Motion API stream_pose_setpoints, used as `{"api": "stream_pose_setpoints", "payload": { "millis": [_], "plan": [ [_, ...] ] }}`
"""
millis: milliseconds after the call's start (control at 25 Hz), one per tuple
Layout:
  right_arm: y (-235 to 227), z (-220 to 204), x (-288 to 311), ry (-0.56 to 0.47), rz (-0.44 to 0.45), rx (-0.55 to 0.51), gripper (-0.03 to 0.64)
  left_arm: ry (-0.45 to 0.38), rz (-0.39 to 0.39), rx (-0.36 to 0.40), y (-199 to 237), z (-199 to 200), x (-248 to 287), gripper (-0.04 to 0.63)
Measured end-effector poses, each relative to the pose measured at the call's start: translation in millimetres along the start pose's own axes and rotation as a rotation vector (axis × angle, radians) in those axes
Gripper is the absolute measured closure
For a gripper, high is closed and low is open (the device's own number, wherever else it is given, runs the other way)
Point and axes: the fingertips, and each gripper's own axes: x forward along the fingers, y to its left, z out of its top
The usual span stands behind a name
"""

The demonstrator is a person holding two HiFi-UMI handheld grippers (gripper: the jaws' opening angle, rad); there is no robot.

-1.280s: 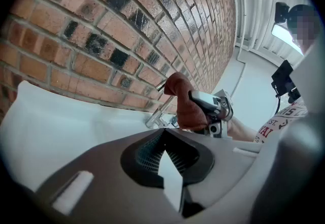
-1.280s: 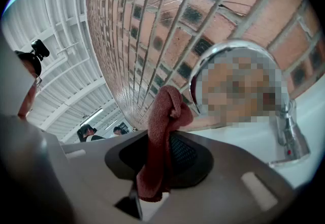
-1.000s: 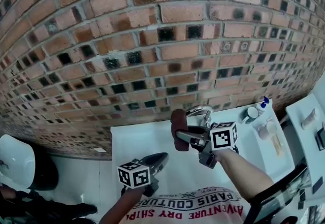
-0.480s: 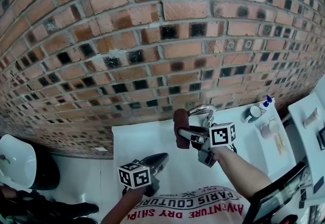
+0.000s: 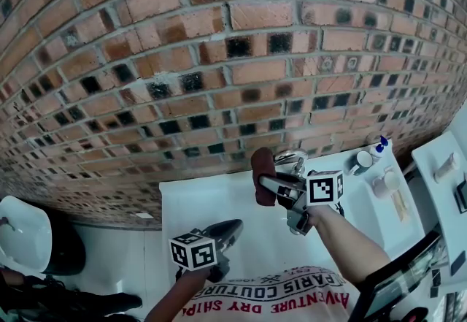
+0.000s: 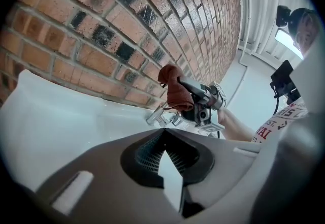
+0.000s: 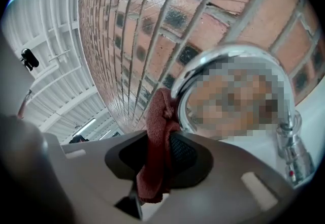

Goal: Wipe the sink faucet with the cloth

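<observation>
My right gripper (image 5: pixel 267 183) is shut on a dark red cloth (image 5: pixel 263 169), held up over the white sink (image 5: pixel 197 204). In the right gripper view the cloth (image 7: pixel 158 131) hangs bunched between the jaws and its top presses against the left end of the curved chrome faucet (image 7: pixel 203 65). The faucet (image 5: pixel 293 160) stands at the sink's back edge, against the brick wall. My left gripper (image 5: pixel 228 227) hovers low over the sink's front, shut with nothing in it. From the left gripper view, the cloth (image 6: pixel 175 93) sits just above the faucet (image 6: pixel 158 116).
The brick wall (image 5: pixel 219 58) rises directly behind the sink. A blue-topped bottle (image 5: pixel 379 147), a white cup (image 5: pixel 361 162) and small items (image 5: pixel 387 185) stand on the counter at the right. A white fixture (image 5: pixel 22 229) sits on the floor at far left.
My right gripper has carried the cloth a little up and toward the wall, onto the faucet. The left gripper has stayed where it was.
</observation>
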Motion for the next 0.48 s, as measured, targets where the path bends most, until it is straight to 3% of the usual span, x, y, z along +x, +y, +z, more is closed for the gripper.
{"api": "stream_pose_setpoints", "payload": {
  "millis": [480],
  "plan": [
    [-2.8,53.9,-63.5,-0.154,-0.038,-0.024,0.523,0.011,-0.013,0.024,-10.1,0.8,1.4,0.591]
  ]
}}
